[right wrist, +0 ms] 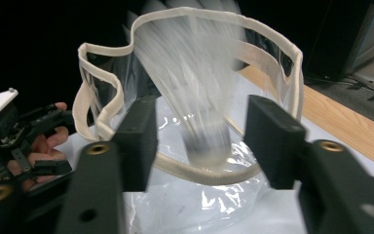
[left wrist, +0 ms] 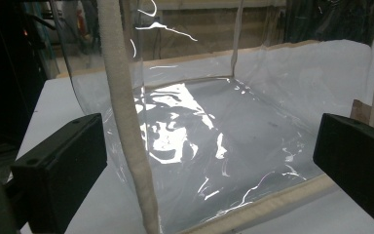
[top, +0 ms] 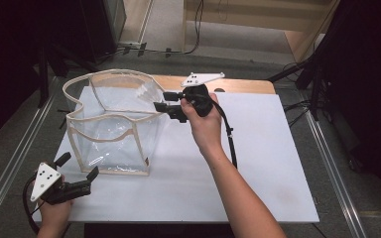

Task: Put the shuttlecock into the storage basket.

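Currently right gripper (top: 164, 105) is hovering at the clear bag's (top: 111, 126) rim, jaws apart, gripping nothing; left gripper (top: 78, 170) is waiting wide beside its corner.

Clear cream-trimmed bag (top: 114, 124), upright, open

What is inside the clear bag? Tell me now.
The clear bag shows a bare floor, glare patches hiding parts. In the right gripper view a blurred pale streak crosses its opening; too smeared to identify.
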